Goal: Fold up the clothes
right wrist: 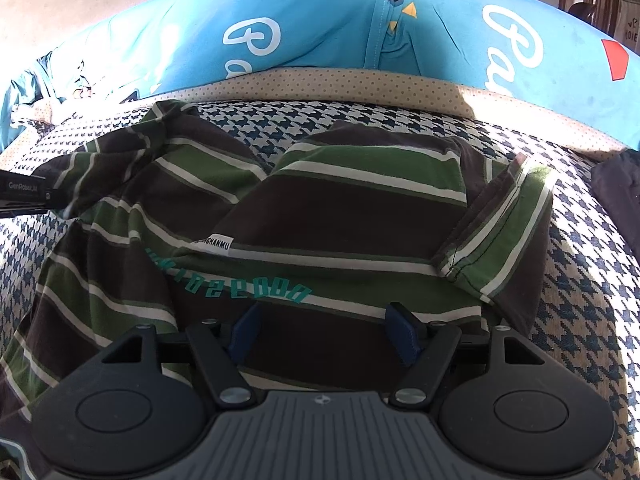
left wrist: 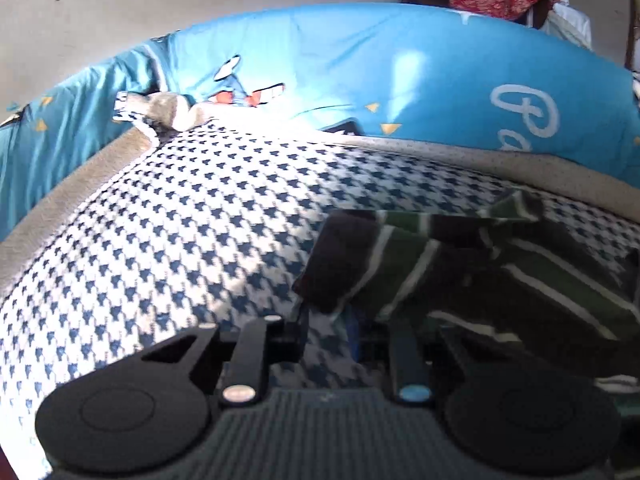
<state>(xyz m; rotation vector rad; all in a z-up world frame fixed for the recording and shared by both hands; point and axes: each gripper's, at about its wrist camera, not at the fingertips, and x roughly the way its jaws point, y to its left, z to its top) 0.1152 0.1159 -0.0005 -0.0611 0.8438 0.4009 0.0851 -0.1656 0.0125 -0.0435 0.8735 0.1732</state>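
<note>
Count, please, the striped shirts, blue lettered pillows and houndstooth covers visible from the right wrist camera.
striped shirt: 1
blue lettered pillows: 2
houndstooth cover: 1
Total: 4

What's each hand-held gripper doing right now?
Left hand-held gripper: at a sleeve of the green-and-brown striped shirt; grip cannot be told.
Right hand-held gripper: open over it, holding nothing.

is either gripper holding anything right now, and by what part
The left gripper looks shut on the sleeve end of the striped shirt, though blurred. The right gripper is open, holding nothing.
</note>
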